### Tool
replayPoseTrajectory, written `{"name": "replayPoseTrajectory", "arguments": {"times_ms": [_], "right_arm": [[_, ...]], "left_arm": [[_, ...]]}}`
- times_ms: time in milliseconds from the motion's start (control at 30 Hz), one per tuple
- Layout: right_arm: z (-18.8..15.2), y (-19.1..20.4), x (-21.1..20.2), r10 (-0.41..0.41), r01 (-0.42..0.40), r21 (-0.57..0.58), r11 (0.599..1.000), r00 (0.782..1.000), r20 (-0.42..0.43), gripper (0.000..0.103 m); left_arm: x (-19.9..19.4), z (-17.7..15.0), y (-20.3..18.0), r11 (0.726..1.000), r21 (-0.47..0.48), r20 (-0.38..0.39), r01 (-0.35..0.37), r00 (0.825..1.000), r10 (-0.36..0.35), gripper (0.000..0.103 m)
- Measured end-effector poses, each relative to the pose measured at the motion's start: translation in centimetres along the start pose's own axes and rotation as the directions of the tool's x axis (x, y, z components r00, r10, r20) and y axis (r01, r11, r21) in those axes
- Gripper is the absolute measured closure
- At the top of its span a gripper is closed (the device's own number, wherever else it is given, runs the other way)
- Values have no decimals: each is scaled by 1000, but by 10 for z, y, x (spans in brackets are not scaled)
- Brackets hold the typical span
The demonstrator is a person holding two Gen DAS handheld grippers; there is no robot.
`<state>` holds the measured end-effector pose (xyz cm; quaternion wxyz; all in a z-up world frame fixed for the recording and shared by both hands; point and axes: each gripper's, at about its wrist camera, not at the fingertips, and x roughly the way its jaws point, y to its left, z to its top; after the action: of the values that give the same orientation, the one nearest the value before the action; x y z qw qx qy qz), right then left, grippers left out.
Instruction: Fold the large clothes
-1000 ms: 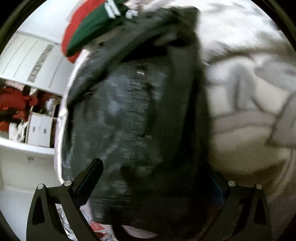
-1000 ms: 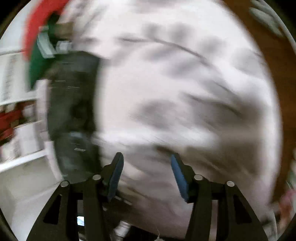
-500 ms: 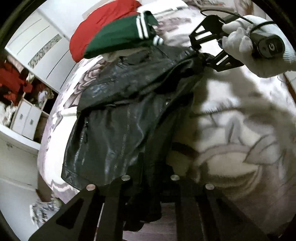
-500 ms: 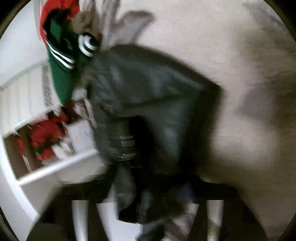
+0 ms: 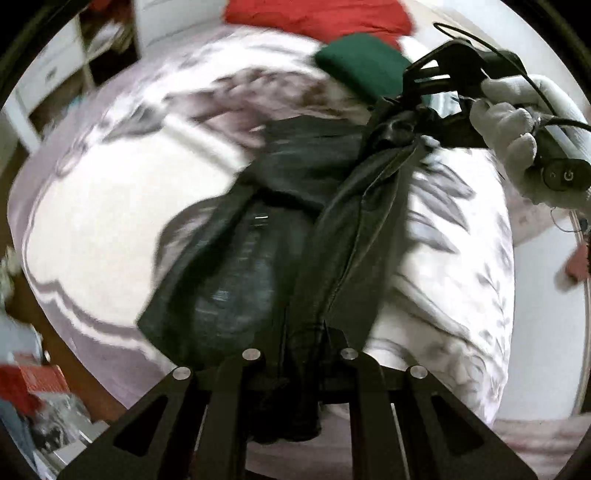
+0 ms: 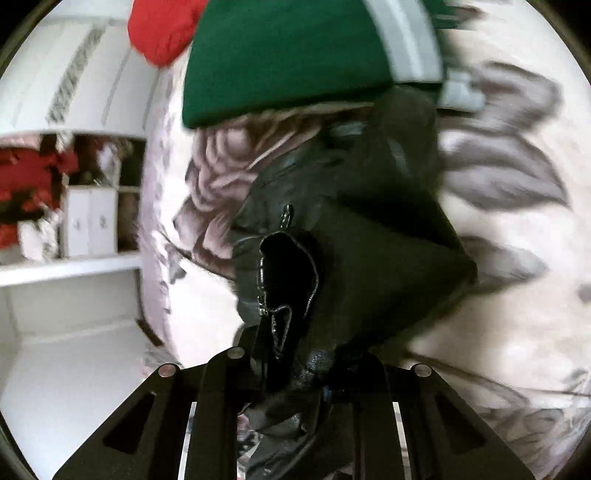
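Black leather jacket (image 5: 280,236): we hold it stretched above the flower-print bed (image 5: 92,229). Left gripper (image 5: 299,354): clamped on one end. Right gripper (image 6: 295,354): jaws closing, jacket leather pinched between them. Green garment (image 6: 288,55) and red garment (image 5: 317,14): bed's far edge.

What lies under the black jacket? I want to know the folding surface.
Under the black jacket lies a floral bedspread; whatever sits beneath the jacket's middle is covered.
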<state>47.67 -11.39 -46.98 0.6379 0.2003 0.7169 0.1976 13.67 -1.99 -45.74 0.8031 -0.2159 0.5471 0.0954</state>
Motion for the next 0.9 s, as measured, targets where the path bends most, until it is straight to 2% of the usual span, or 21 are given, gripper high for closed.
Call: {"name": "replayPoseTrajectory", "arguments": {"times_ms": [100, 167, 233, 267, 300, 333, 367, 400, 467, 533, 567, 633, 700, 800, 833, 900], "right_arm": [[16, 64, 69, -156, 153, -67, 986, 987, -45, 83], [30, 100, 131, -299, 284, -155, 946, 951, -80, 80], [24, 98, 165, -378, 359, -175, 917, 922, -88, 75], [25, 99, 175, -389, 371, -166, 914, 917, -91, 65], [25, 101, 181, -386, 368, -162, 916, 918, -95, 51], [23, 102, 181, -344, 327, -151, 933, 934, -99, 45], [21, 104, 177, -308, 293, -147, 945, 946, -97, 38], [19, 106, 171, -274, 258, -156, 954, 957, -94, 36], [9, 108, 147, -182, 164, -189, 968, 980, -83, 36], [-9, 95, 115, -93, 86, -188, 978, 995, -31, 30], [-21, 84, 102, -68, 65, -174, 983, 998, -12, 29], [-49, 52, 83, -32, 33, -118, 992, 999, 12, 29], [-73, 21, 71, -12, 14, -64, 998, 1000, 23, 29], [-125, -39, 69, 21, -21, 62, 998, 1000, 6, 29], [-147, -65, 78, 48, -44, 121, 992, 999, -26, 29], [-171, -91, 97, 86, -72, 179, 981, 994, -71, 28]], "left_arm": [[40, 11, 57, 998, -56, -62, 24, 998, -28, 94], [62, 15, 86, 993, -95, -100, 72, 992, -81, 91], [83, 15, 113, 980, -153, -149, 130, 977, -153, 86], [83, 15, 121, 967, -181, -163, 180, 964, -210, 83], [81, 15, 127, 955, -206, -175, 214, 952, -251, 79], [75, 12, 133, 945, -234, -185, 229, 944, -275, 71], [68, 9, 140, 934, -257, -189, 250, 934, -302, 70], [60, 4, 148, 926, -272, -191, 262, 928, -319, 70], [46, -2, 163, 926, -285, -196, 248, 931, -309, 70], [40, -6, 174, 910, -313, -177, 271, 925, -337, 67], [42, -3, 177, 902, -323, -170, 288, 920, -354, 59], [52, 4, 173, 890, -319, -151, 324, 910, -386, 49], [70, 14, 166, 885, -304, -154, 354, 898, -412, 49], [102, 24, 154, 915, -233, -216, 329, 900, -379, 49], [114, 28, 151, 925, -213, -244, 314, 900, -362, 49], [126, 29, 144, 933, -184, -263, 308, 900, -348, 43]]}}
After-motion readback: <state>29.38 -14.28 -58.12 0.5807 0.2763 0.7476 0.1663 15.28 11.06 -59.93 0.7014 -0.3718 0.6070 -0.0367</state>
